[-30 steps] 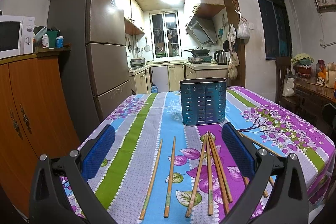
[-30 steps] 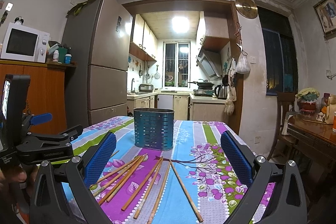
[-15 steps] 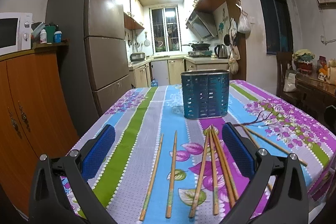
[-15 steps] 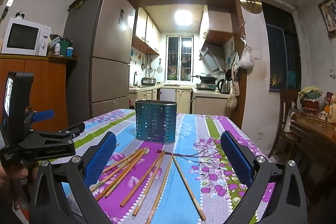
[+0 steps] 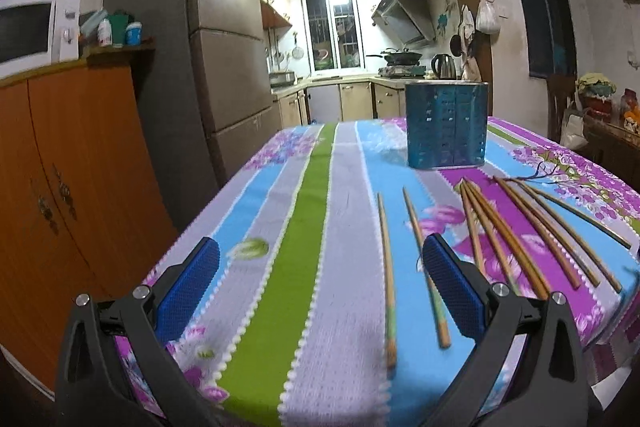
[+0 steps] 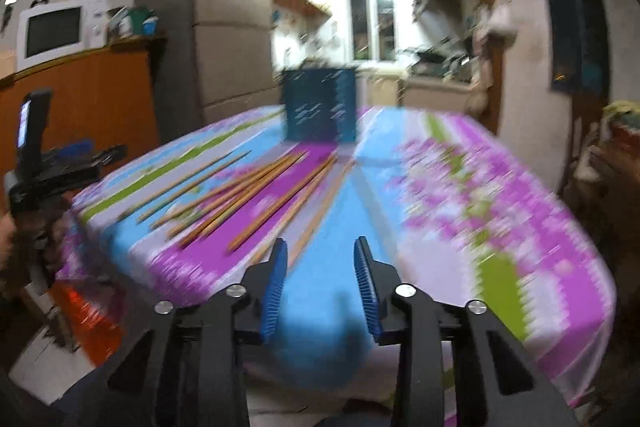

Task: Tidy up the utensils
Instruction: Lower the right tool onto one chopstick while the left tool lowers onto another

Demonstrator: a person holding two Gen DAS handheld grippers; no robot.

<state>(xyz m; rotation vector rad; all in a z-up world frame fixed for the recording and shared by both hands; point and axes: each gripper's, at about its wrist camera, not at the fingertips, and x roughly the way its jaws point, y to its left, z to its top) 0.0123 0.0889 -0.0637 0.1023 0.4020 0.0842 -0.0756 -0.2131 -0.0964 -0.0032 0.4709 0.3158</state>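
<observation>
Our left gripper point(image 5: 320, 269) gapes wide, our right gripper point(image 6: 321, 261) narrow; chopsticks point(image 5: 506, 231) lie near the holder point(image 5: 446, 125).

Chopsticks point(image 5: 504, 227) lie on table before holder point(image 5: 447, 125).

Both wrist views low at table point(image 5: 344, 187) edge, facing kitchen, sharing chopsticks point(image 6: 256, 191)

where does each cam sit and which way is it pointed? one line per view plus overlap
Left wrist: on the left claw, low over the table's near left part, facing the blue utensil holder and kitchen; own wide-open fingers show.
Right wrist: on the right claw, near the table's edge, blurred, facing the same way; own narrowed fingers and the left claw show.
Shared: holder, chopsticks, floral tablecloth, fridge, microwave.
</observation>
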